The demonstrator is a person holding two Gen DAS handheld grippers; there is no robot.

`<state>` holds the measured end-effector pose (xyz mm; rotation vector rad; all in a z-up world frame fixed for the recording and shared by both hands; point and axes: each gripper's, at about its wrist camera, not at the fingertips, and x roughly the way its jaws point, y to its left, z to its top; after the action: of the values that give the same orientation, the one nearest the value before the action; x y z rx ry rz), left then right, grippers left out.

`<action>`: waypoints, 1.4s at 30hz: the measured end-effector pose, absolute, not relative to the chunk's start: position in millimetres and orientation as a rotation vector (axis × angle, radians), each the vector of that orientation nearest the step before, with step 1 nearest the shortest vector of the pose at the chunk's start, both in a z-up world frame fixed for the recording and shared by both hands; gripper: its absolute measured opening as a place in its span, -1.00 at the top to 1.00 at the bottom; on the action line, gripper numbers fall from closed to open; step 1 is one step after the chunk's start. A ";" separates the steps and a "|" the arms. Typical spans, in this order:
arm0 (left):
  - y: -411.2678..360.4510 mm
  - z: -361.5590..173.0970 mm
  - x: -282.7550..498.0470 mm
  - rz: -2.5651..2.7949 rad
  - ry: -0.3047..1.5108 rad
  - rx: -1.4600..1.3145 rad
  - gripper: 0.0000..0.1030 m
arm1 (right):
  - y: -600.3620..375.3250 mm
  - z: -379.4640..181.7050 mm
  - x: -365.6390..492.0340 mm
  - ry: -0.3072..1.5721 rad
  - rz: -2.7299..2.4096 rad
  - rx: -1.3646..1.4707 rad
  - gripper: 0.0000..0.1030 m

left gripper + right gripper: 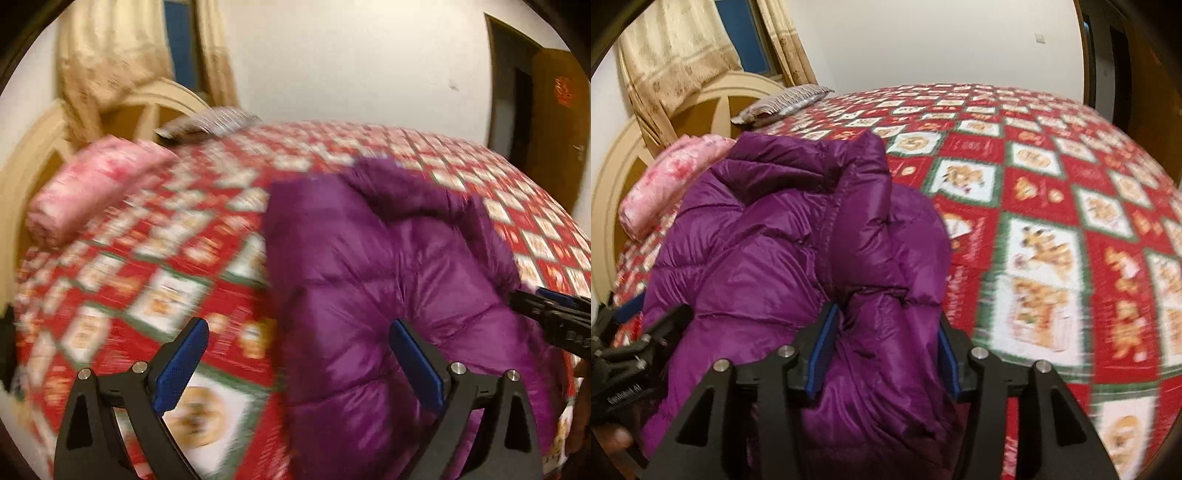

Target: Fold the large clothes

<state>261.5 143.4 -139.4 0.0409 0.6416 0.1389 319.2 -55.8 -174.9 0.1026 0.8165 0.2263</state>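
Note:
A purple quilted down jacket (388,266) lies bunched on a bed with a red patterned bedspread (155,280). My left gripper (299,350) is open and empty, hovering over the jacket's left edge. In the right wrist view my right gripper (886,332) is closed on a thick fold of the jacket (798,236), with puffy fabric filling the space between its blue pads (823,343). The right gripper also shows at the right edge of the left wrist view (554,317). The left gripper shows at the lower left of the right wrist view (635,343).
A pink rolled blanket (92,184) and a striped pillow (210,123) lie near the cream headboard (33,147). Beige curtains (679,55) hang behind it. A brown door (554,122) stands at the far right. The bedspread (1052,206) stretches right of the jacket.

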 end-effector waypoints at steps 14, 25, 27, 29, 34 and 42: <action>141.6 -2.4 120.5 0.150 0.350 0.014 -0.91 | -80.2 -26.4 178.8 0.464 0.214 0.048 -0.63; 136.3 -6.4 104.9 0.138 0.352 0.019 -0.91 | -75.7 -17.1 156.8 0.422 0.243 0.041 -0.64; 136.1 -6.5 104.4 0.138 0.349 0.017 -0.91 | -74.6 -16.7 155.0 0.418 0.241 0.037 -0.64; 135.6 -6.2 103.8 0.137 0.349 0.018 -0.91 | -74.2 -16.5 154.9 0.417 0.242 0.038 -0.64; 135.8 -7.0 104.2 0.138 0.355 0.015 -0.91 | -73.5 -17.0 153.4 0.417 0.243 0.037 -0.64; 136.4 -9.5 109.6 0.138 0.368 0.013 -0.91 | -71.2 -19.2 153.0 0.424 0.245 0.036 -0.64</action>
<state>109.6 136.4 -9.5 0.0132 0.3682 0.1377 153.0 -71.2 -19.2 0.0364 0.4243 0.2454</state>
